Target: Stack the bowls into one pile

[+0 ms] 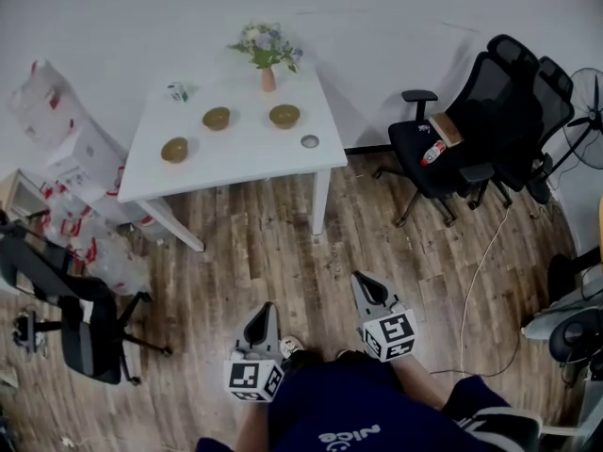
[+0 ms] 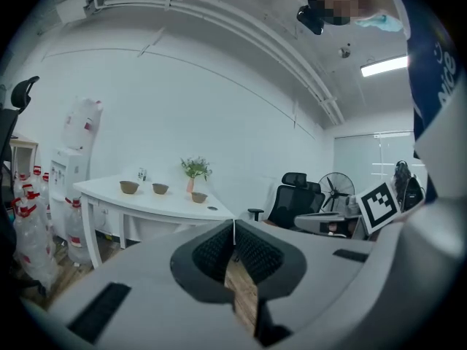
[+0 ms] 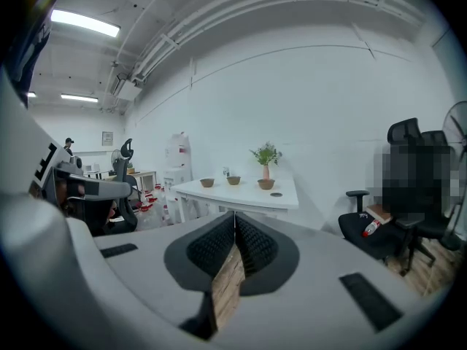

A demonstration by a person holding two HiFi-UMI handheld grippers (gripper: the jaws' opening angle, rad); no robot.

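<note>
Three brown bowls stand apart on a white table (image 1: 245, 153): a left bowl (image 1: 174, 149), a middle bowl (image 1: 217, 118) and a right bowl (image 1: 285, 115). They show far off in the left gripper view, as the left bowl (image 2: 129, 187), the middle bowl (image 2: 160, 189) and the right bowl (image 2: 199, 197), and in the right gripper view (image 3: 207, 183) (image 3: 233, 181) (image 3: 266, 184). My left gripper (image 1: 265, 309) and right gripper (image 1: 360, 279) hang over the wooden floor, well short of the table. Both are shut with nothing between their tips.
A pink vase with flowers (image 1: 268, 55), a small glass (image 1: 177, 90) and a round lid (image 1: 309, 141) share the table. Black office chairs (image 1: 471, 130) stand at the right, another chair (image 1: 66, 309) at the left, and water bottles (image 1: 75, 186) beside the table. A cable (image 1: 476, 281) runs across the floor.
</note>
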